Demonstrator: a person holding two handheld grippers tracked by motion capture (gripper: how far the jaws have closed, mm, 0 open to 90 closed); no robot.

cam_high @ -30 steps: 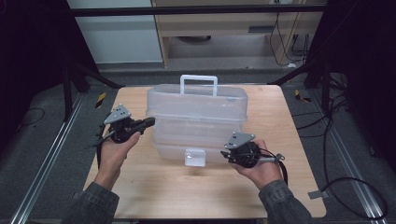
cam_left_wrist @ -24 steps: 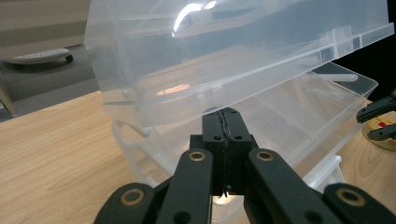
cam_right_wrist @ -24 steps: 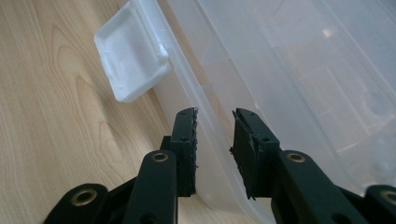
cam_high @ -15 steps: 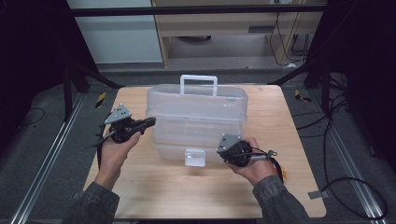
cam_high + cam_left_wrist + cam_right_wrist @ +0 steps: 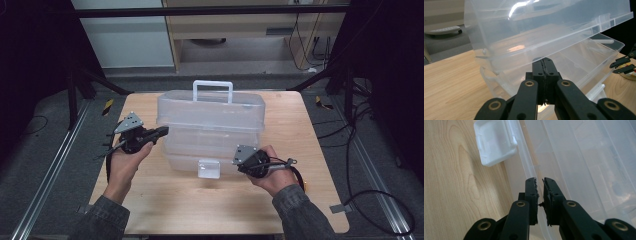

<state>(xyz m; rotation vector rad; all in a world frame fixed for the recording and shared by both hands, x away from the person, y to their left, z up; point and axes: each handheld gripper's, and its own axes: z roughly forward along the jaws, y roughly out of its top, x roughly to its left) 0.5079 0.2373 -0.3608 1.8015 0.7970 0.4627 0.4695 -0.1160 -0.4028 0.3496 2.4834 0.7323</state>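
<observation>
While it sits mid-table (image 5: 165, 210), the clear plastic storage box (image 5: 210, 125) reads as light, stiff, slick; best taken by its front rim (image 5: 530, 170). Left gripper (image 5: 545, 65): jaws shut, tips against the lid edge. Right gripper (image 5: 539, 180): jaws just closing, pinching that rim beside the white latch (image 5: 495, 142).

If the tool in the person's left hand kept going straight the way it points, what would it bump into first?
Most likely the clear plastic box. The left tool has its jaws shut, and they point at the box's end, just under the raised lid's edge. It looks very close, though the exact gap is hard to judge.
</observation>
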